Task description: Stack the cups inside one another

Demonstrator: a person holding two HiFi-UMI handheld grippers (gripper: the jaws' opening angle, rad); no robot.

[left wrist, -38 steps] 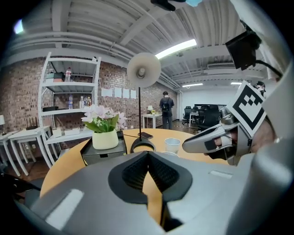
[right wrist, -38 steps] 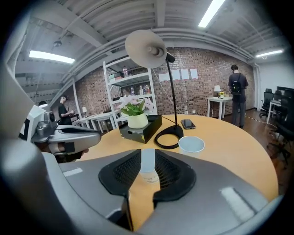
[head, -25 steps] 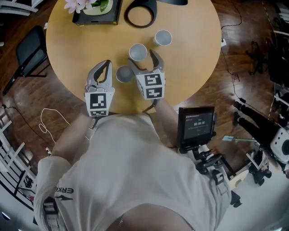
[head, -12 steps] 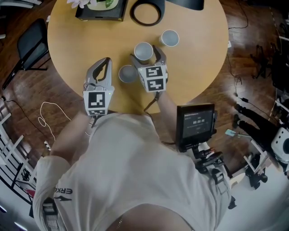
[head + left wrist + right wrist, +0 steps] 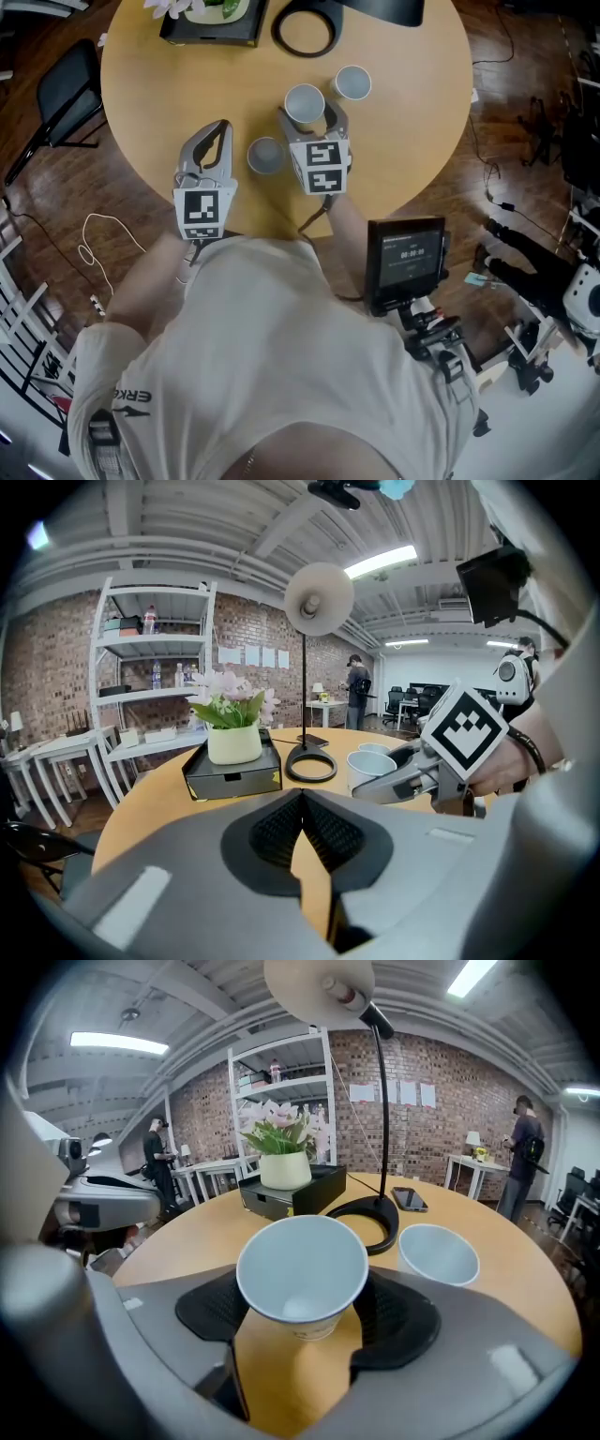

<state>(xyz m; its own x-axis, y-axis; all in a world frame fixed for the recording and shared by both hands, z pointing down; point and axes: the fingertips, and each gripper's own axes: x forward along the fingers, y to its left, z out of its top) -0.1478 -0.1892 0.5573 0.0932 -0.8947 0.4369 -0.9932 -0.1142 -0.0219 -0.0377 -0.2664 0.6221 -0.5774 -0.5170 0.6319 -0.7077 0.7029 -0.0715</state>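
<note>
Three white paper cups stand on the round wooden table [image 5: 412, 112]. The middle cup [image 5: 304, 101] [image 5: 302, 1274] sits upright between the jaws of my right gripper [image 5: 308, 109] [image 5: 300, 1314]. Those jaws have just been closing, and both pads now touch the cup's wall. A second cup [image 5: 352, 82] [image 5: 438, 1253] stands just beyond it to the right. The third cup [image 5: 266, 154] is nearer me, between the two grippers. My left gripper [image 5: 223, 131] [image 5: 300, 810] rests left of it, shut and empty.
A lamp with a black ring base [image 5: 305, 26] and a black tray holding a flower pot [image 5: 211, 26] stand at the far side. A phone [image 5: 411, 1199] lies by the lamp. A screen on a stand [image 5: 408, 258] is beside the table's near edge.
My right gripper has slid forward so its fingers flank the middle cup, and the jaws have drawn in on it. The left gripper has stayed put.
</note>
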